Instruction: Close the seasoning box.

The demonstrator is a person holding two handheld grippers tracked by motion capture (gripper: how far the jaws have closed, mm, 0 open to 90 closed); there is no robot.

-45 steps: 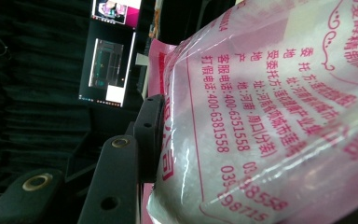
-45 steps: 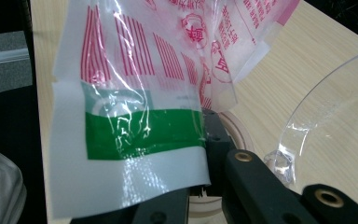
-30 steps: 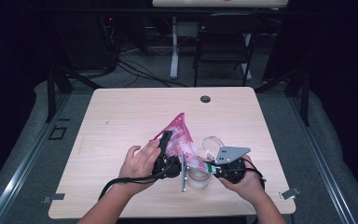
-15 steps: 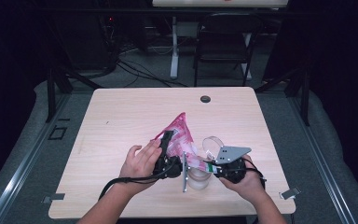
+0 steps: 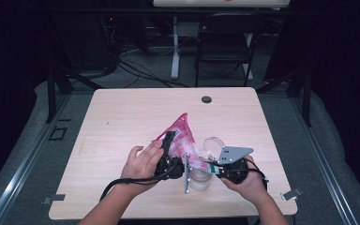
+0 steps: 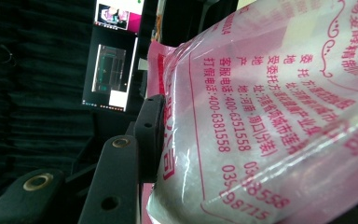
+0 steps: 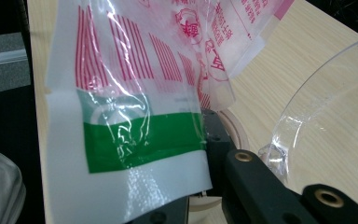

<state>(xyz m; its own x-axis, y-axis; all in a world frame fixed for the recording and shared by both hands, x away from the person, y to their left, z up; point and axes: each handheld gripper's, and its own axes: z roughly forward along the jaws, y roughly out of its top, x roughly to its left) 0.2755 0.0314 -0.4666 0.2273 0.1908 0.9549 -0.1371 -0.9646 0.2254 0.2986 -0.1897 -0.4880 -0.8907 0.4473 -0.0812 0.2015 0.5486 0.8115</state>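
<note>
Nothing has changed between the earlier pictures and this one; both hands rest in the same place, and the pink bag is held up over the tabletop just as before; I judge this a pause while the bag is kept steady, perhaps to pour into or open over the clear cup that stands below it, between the two hands.

The left gripper has its jaws closed on the body of the pink bag, partly open because the bag is thick; in the left gripper view one black jaw presses against the film. The right gripper has its jaws fully closed on a thin edge of the bag, where a green band crosses the white film.

Writing on the bag is pink Chinese print; a telephone line reads 400-6381558, and lower another number begins with 03 and ends in 98715, the middle not clear to me; no brand in Latin letters is readable. In the right gripper view the clear cup's curved wall shows close beside the jaws.
</note>
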